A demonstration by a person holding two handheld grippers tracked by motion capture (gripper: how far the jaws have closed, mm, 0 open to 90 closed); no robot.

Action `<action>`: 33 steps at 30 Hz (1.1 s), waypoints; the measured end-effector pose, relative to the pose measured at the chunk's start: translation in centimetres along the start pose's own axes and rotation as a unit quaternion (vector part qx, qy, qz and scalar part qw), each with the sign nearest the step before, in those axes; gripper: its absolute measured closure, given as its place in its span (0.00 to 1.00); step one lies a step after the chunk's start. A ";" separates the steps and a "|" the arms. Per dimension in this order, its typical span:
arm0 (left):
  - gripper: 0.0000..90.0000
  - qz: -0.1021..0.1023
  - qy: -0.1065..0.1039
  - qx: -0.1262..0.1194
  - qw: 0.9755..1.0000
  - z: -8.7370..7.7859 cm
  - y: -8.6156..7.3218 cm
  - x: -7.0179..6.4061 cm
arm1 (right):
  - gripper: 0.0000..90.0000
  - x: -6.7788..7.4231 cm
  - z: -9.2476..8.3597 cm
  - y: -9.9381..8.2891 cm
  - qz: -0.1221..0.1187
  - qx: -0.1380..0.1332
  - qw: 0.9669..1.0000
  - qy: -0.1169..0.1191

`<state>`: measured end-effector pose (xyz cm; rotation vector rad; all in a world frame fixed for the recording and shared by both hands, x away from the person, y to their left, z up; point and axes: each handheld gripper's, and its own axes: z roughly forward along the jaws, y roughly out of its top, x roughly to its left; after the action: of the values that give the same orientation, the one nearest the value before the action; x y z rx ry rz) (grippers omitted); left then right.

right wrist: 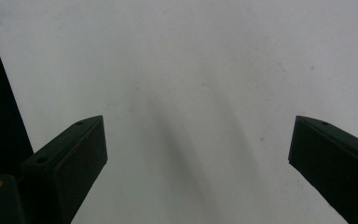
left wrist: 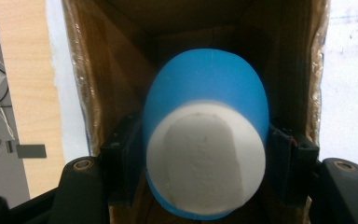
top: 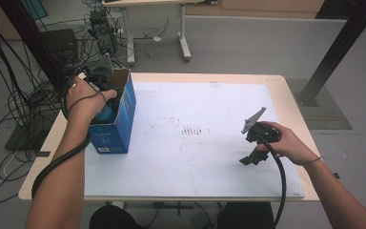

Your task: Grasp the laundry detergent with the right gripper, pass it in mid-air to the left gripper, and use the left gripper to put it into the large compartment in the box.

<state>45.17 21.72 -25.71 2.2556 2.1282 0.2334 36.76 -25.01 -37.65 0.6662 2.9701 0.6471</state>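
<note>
Left tongs (left wrist: 205, 186) clamp a blue cup (left wrist: 206, 140) inside the blue carton (top: 119, 125) near the table's (top: 276, 83) left edge; right tongs (right wrist: 198, 158) gape wide.

Your desk (top: 286, 90) is made of light wood. A big white sheet (top: 195, 157) lies flat on it and covers nearly all of the top. Near the middle of the sheet you can see small dark marks (top: 193, 130). A blue box (top: 119, 121) stands on the sheet, at the sheet's left edge. The box is open at the top and brown inside.
</note>
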 end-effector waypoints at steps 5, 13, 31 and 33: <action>0.42 -0.002 0.000 0.003 1.000 0.1 0.0 0.0 | 0.05 0.0 0.1 0.0 0.000 0.000 1.000 0.001; 0.42 -0.003 0.001 0.004 1.000 0.1 0.2 -0.1 | 0.05 -0.1 0.0 -0.3 0.003 -0.001 1.000 -0.001; 0.42 0.000 0.002 0.007 1.000 0.2 0.3 -0.1 | 0.05 -0.2 0.1 -0.4 0.005 -0.001 1.000 -0.001; 0.42 -0.001 0.001 0.007 1.000 0.2 0.3 -0.1 | 0.05 -0.2 0.1 -0.4 0.006 -0.001 1.000 -0.001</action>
<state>45.51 21.63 -25.85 2.2625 2.1398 0.2219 36.83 -25.40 -37.93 0.6845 2.9650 0.6509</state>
